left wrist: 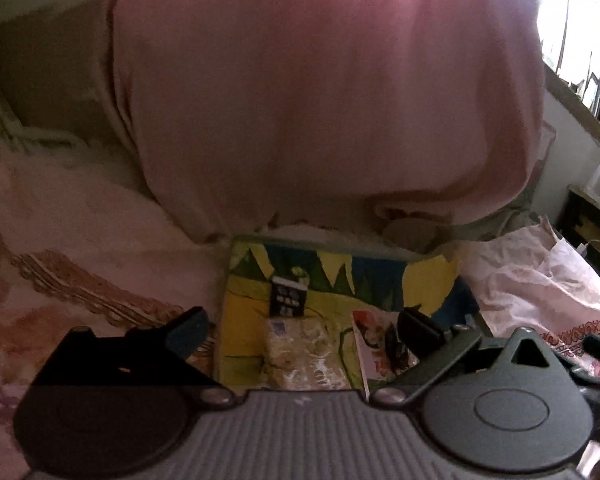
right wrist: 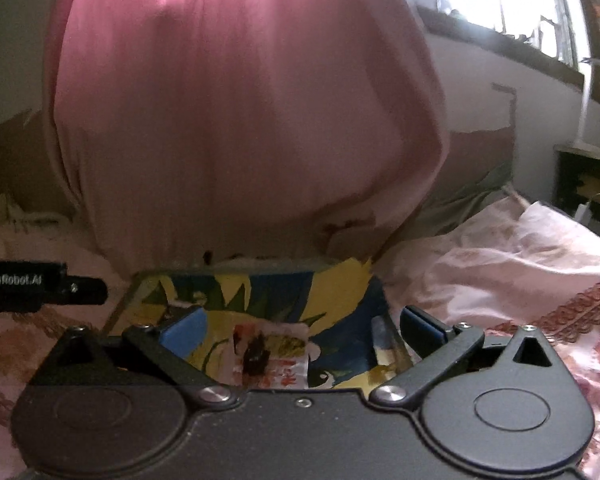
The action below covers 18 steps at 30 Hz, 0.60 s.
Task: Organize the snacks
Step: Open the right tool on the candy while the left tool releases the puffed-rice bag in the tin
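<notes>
Left tool [left wrist: 300,326]: jaws spread, empty. Right tool [right wrist: 302,326]: same. Snack packets [left wrist: 300,360] lower centre, inside colourful box [left wrist: 428,280] on bed [left wrist: 80,240], straight ahead below both tools; neither clearly nearer.

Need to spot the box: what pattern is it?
Yellow, blue and green cartoon print box; clearest in the left wrist view.

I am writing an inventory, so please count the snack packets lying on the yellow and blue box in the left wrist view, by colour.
Small black packet with white print: 1
Clear packet of pale yellow biscuits: 1
White packet with red and orange pictures: 1
Total: 3, all on the yellow and blue printed box.
</notes>
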Motion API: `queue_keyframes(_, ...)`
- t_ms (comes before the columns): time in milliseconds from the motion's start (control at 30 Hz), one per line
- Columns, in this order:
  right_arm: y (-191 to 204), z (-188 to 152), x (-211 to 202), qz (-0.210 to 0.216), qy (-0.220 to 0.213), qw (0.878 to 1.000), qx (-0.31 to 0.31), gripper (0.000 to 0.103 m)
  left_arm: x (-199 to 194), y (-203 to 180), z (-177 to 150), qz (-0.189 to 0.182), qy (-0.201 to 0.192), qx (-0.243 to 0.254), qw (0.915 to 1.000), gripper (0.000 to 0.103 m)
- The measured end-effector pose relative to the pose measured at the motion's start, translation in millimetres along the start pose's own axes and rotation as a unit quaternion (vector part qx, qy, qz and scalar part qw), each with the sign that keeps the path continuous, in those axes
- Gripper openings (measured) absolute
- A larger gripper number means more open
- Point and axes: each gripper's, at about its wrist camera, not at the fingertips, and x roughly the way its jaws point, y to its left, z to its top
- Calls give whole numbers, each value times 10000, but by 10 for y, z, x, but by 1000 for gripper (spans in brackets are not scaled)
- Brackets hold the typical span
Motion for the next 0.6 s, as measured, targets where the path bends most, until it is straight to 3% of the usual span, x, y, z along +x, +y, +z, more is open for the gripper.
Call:
queue_keyframes(167, -65, 11, -412, 34, -140, 9999, 22, 102, -389, -96, -100, 107, -275, 433, 9986, 103)
queue_keyframes(333, -98, -62, -792, 73, -212, 9997, -48, 102, -705, -144, -336, 197, -313, 827, 9959, 103)
queue_keyframes(600, -31, -238, -1310, 208, -225, 9993, -205, 102, -1124, -179, -700, 180, 45, 955, 9953, 103)
